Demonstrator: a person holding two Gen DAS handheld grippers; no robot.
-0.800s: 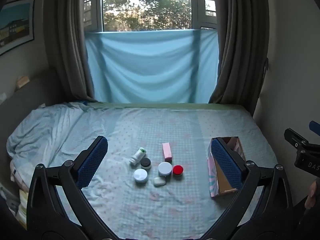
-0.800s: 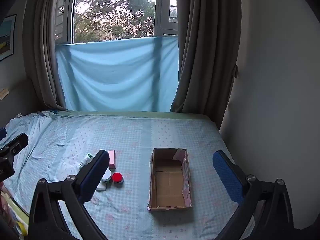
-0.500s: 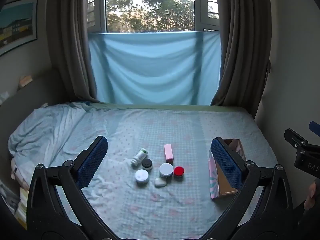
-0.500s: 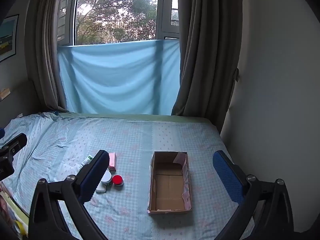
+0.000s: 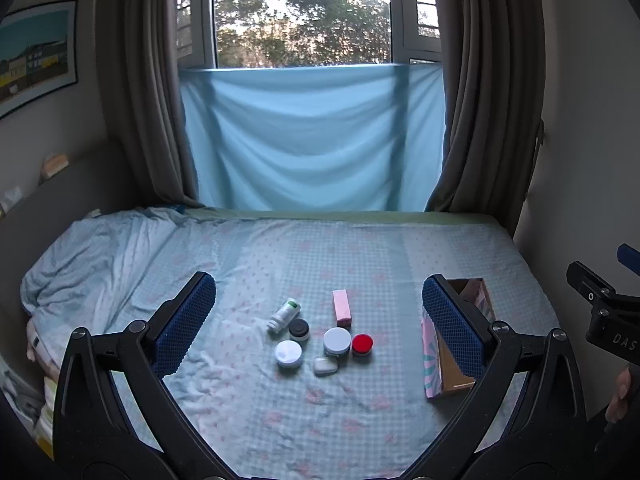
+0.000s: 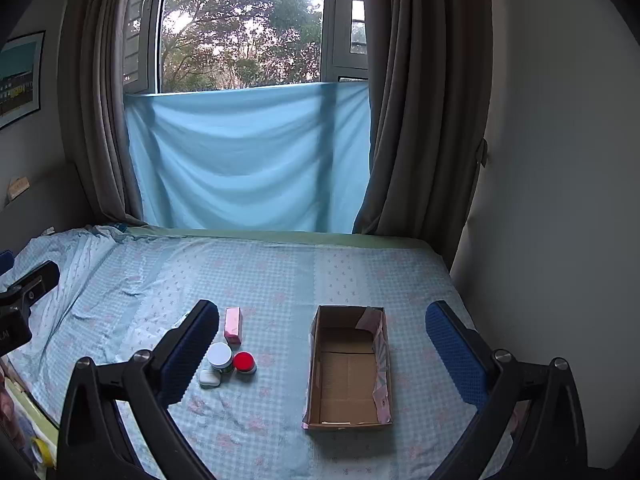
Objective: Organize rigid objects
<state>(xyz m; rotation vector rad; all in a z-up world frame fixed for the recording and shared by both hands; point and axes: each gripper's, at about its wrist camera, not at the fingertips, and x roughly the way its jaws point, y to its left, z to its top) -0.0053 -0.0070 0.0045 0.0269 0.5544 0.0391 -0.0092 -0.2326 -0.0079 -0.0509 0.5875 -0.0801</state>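
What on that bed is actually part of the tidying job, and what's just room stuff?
Job:
cardboard box, empty
pink box
white bottle
black-lidded jar
two white-lidded jars
red-lidded jar
small white case

Just there:
curtains
blue sheet
wall picture

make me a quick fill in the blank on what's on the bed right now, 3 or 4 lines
1. The cardboard box lying on the bed is ____ inside.
2. The jar nearest the cardboard box has a ____ lid.
3. The pink carton lies on the ____ side of the cluster, toward the window.
4. The left gripper and the right gripper both have their jaws ____, holding nothing.

Missing words: empty; red; far; open
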